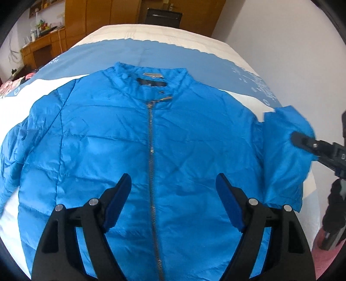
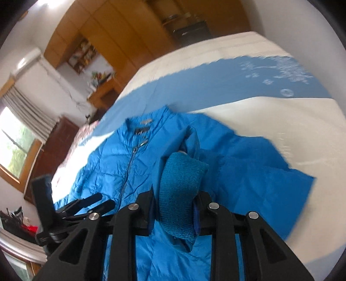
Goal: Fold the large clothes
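Note:
A bright blue zipped puffer jacket [image 1: 108,140] lies front up on the bed, collar toward the far end. My left gripper [image 1: 173,183] is open and empty, hovering over the lower chest on either side of the zipper [image 1: 151,147]. My right gripper [image 2: 175,194] is shut on the knit cuff [image 2: 179,194] of the jacket's sleeve [image 1: 285,155] and holds it lifted at the jacket's right side. The right gripper also shows in the left wrist view [image 1: 302,141]. The left gripper shows at the lower left of the right wrist view [image 2: 97,202].
The bed has a white and blue cover [image 1: 173,51]. A white wall [image 1: 292,43] runs along its right side. A wooden desk [image 1: 41,49] and wardrobes [image 1: 103,13] stand beyond the bed at the left. A window [image 2: 15,138] is on the left.

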The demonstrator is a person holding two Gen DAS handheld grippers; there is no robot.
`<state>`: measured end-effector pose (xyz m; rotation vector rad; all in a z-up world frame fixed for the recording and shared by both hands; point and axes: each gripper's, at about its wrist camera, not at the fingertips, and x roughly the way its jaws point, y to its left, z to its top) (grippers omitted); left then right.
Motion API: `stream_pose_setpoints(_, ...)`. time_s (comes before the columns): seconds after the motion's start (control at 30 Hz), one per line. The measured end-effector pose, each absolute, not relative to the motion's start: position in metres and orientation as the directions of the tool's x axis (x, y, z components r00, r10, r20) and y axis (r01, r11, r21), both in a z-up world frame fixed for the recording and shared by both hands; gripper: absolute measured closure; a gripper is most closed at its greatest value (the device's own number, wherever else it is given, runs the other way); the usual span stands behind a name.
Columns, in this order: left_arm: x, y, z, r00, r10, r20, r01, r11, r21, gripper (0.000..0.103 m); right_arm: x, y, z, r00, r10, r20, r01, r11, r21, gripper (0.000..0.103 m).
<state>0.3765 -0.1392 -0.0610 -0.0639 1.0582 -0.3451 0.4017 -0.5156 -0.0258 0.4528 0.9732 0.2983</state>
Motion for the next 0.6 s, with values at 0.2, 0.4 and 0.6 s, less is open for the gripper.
stream_pose_setpoints(0.2,0.383,-0.124,-0.067,0.413,-0.382,-0.826,0.237,0.922,-0.307,0.019,0.409,-0.488,-0.029,0.427,0.652,-0.627,-0.204,0.745,0.636,0.063)
stream_pose_setpoints(0.4,0.384,-0.123,-0.059,0.412,-0.469,-0.781,0.237,0.883,-0.405,0.016,0.386,-0.532,-0.013,0.496,0.601,-0.626,-0.167,0.774,0.611,0.063)
stream_pose_setpoints(0.6,0.404,-0.155,-0.094,0.328,-0.348,-0.878,0.191,0.935,-0.3,0.015,0.353,-0.597,-0.015,0.579,0.467,-0.668,-0.032,0.832,0.554,0.063)
